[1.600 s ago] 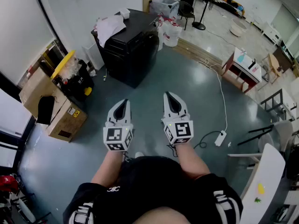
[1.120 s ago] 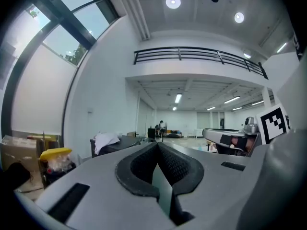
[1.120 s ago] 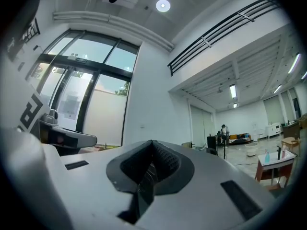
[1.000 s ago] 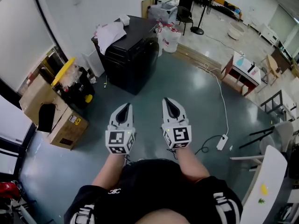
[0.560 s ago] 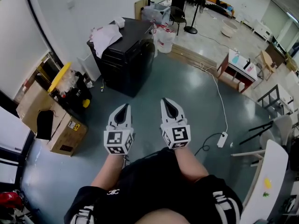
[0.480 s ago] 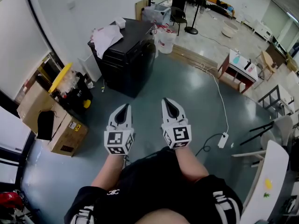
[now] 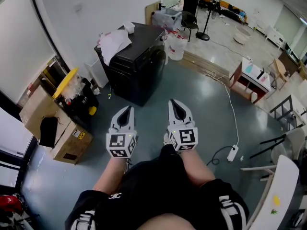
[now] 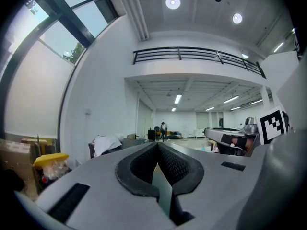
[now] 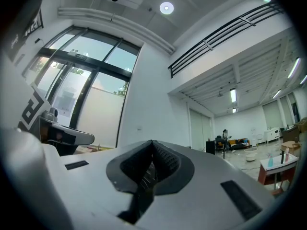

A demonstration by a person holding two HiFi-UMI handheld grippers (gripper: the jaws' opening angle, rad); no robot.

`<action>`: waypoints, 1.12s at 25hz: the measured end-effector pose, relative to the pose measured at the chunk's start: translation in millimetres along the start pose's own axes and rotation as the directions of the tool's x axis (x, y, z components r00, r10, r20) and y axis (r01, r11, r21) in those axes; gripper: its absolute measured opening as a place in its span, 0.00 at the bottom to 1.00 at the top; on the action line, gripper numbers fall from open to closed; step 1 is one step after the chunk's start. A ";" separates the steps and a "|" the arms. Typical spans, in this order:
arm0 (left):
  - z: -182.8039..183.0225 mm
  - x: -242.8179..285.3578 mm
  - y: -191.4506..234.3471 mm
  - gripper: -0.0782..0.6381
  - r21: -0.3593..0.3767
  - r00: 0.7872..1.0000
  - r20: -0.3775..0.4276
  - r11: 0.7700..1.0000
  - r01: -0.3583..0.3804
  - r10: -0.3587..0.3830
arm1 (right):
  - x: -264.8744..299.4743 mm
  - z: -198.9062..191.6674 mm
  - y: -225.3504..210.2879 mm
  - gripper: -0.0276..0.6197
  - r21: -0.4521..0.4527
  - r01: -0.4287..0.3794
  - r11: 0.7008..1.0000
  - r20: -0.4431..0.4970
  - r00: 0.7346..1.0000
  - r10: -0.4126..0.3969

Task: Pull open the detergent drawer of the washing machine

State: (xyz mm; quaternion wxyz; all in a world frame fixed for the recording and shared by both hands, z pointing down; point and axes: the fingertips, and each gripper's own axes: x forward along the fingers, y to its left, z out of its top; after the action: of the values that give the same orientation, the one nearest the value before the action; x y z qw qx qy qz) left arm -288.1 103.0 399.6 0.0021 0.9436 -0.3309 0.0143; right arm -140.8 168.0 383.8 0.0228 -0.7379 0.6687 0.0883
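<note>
Floor (image 7: 201, 104): grey, glossy, large open hall.

Washing machine (image 7: 139, 68): black, stands by the white wall at upper centre of head view, well apart from both grippers and ahead of them. White cloth (image 7: 114, 40) lies on its top. Detergent drawer too small to make out; no gripper near it.

Cardboard boxes (image 7: 67, 138): on floor left of the machine, by the wall.

Person: standing, forearms held out fwd, one gripper per hand, side by side.

Left gripper (image 7: 126, 110): jaws together at the tips, nothing between them, per left gripper view (image 8: 157, 145).

Right gripper (image 7: 175, 103): jaws together, nothing between them, per right gripper view (image 9: 152, 143).

Power strip (image 7: 233, 153): white, on floor to the right, its cable running off toward the far side.
</note>
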 end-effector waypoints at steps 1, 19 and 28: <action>0.9 10.1 3.7 0.11 0.002 1.000 0.003 1.000 -0.007 0.007 | 10.1 -1.1 -6.3 0.05 0.001 -0.004 1.000 0.005 1.000 0.004; -4.7 224.5 30.6 0.11 0.011 0.997 -0.055 0.999 -0.052 0.052 | 191.5 -52.2 -141.1 0.05 0.054 -0.053 0.997 -0.018 0.998 0.054; 3.1 348.7 38.8 0.11 0.005 0.994 -0.074 0.997 -0.075 0.075 | 286.0 -72.2 -218.4 0.05 0.076 -0.093 0.993 -0.039 0.995 0.097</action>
State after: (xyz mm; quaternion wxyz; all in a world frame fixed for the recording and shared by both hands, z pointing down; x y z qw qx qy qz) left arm -40.0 -145.1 406.2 0.0126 0.9293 -0.3657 0.0500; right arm 108.6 -101.2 390.4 0.0315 -0.7056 0.7062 0.0486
